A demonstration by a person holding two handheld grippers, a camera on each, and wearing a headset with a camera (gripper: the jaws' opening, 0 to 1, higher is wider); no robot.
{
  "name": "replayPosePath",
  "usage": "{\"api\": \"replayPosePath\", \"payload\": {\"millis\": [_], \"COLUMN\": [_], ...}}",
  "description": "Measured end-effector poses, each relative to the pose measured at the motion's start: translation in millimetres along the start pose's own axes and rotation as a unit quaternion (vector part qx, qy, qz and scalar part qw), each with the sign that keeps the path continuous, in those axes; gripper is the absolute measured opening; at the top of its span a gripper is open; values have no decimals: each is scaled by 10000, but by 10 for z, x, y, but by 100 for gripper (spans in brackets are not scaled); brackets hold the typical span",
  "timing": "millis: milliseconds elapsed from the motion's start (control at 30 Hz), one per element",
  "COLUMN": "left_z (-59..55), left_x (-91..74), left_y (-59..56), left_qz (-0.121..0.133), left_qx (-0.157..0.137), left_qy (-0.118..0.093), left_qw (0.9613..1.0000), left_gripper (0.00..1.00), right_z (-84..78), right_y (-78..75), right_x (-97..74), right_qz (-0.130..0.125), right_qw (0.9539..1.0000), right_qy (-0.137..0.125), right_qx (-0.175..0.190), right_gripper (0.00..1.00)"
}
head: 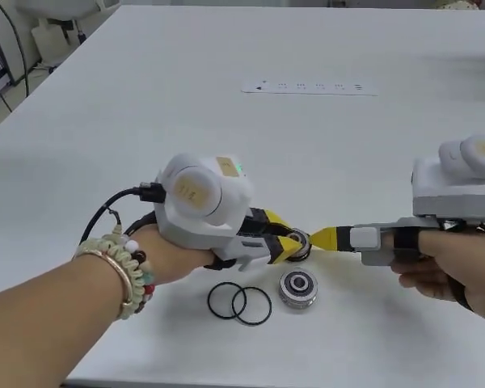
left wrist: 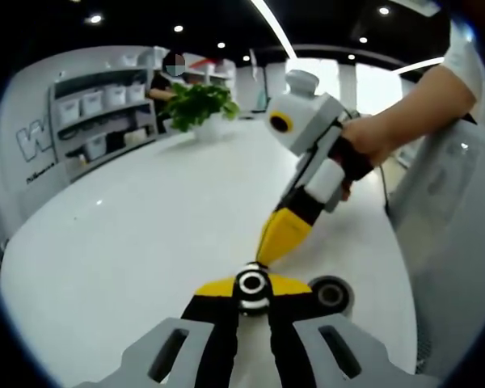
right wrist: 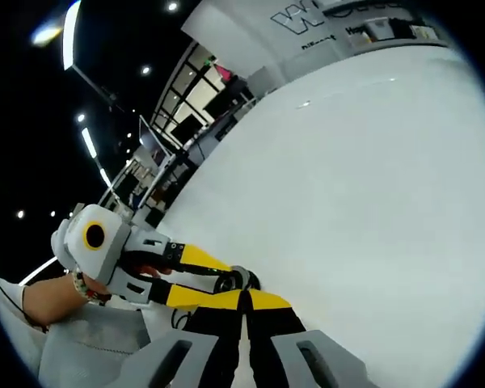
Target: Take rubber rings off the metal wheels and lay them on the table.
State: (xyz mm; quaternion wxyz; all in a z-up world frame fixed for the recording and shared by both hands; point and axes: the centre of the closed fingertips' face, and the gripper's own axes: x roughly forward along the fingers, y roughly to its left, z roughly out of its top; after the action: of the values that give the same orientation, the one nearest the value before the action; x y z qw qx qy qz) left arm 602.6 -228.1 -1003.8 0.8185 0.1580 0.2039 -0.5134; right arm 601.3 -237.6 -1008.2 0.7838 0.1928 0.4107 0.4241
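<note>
**Desk:** What does the frame show, widest first?

**Bench:** A white table, with a loose wheel lying flat on it as the fixed mark. Just beyond that loose wheel, two hand-held grippers meet nose to nose. The left gripper, coming from the person's left of the loose wheel, is clamped on a second metal wheel, the held wheel, and holds it off the surface. The right gripper, reaching in from the other side, has its yellow jaws pressed together with the tips at the held wheel's rim. Whether rubber is nipped between them is too small to tell.

**Desk:** And the rings?

**Bench:** Two rubber rings lie overlapping just left of the loose wheel, near it but apart. Whether the loose wheel wears a ring, I cannot tell.

**Desk:** How should the pull be made?

**Bench:** As I read it, the step is peeling a ring off the held wheel. The left clamp needs to be firm yet leave the rubber free to slide. The right tips want a bite on rubber alone, then a pull away from the loose wheel that rolls the ring over the rim rather than yanking it. A stretched ring may snap back. Once free, it belongs flat beside the pair left of the loose wheel.
</note>
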Motion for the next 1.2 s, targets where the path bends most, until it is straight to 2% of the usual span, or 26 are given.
{"api": "replayPosePath", "payload": {"millis": [233, 833, 867, 900, 933, 967, 1033, 1100, 1133, 1200], "left_z": [-2, -7, -5, -2, 2, 4, 7, 6, 6, 7], "left_x": [-4, -5, -2, 5, 11, 16, 21, 18, 18, 18], "left_y": [7, 12, 12, 9, 6, 3, -1, 1, 1, 0], "left_qz": [5, -7, -9, -5, 0, 2, 5, 6, 6, 2], "left_qx": [14, 18, 16, 11, 12, 15, 18, 13, 19, 38], "left_qy": [12, 23, 17, 9, 7, 9, 10, 10, 11, 20], "left_qw": [10000, 10000, 10000, 10000, 10000, 10000, 10000, 10000, 10000, 10000], "left_gripper": [14, 14, 14, 14, 14, 14, 14, 14, 14, 14], "right_z": [18, 27, 101, 269, 346, 413, 405, 281, 210, 148], "right_y": [54, 118, 371, 637, 614, 557, 513, 423, 329, 210], "right_x": [21, 45, 31, -29, -9, 23, 45, 57, 55, 43], "right_qz": [19, 142, 891, 1477, 1313, 947, 744, 491, 297, 57], "right_qw": [9999, 9998, 9956, 9851, 9881, 9921, 9935, 9964, 9960, 9951], "right_qy": [-12, -29, -249, -574, -682, -804, -770, -491, -299, -152], "right_qx": [-144, -102, -116, 665, 431, -166, -387, -481, -784, -971], "right_gripper": [0, 0, 0, 0, 0, 0, 0, 0, 0, 0]}}
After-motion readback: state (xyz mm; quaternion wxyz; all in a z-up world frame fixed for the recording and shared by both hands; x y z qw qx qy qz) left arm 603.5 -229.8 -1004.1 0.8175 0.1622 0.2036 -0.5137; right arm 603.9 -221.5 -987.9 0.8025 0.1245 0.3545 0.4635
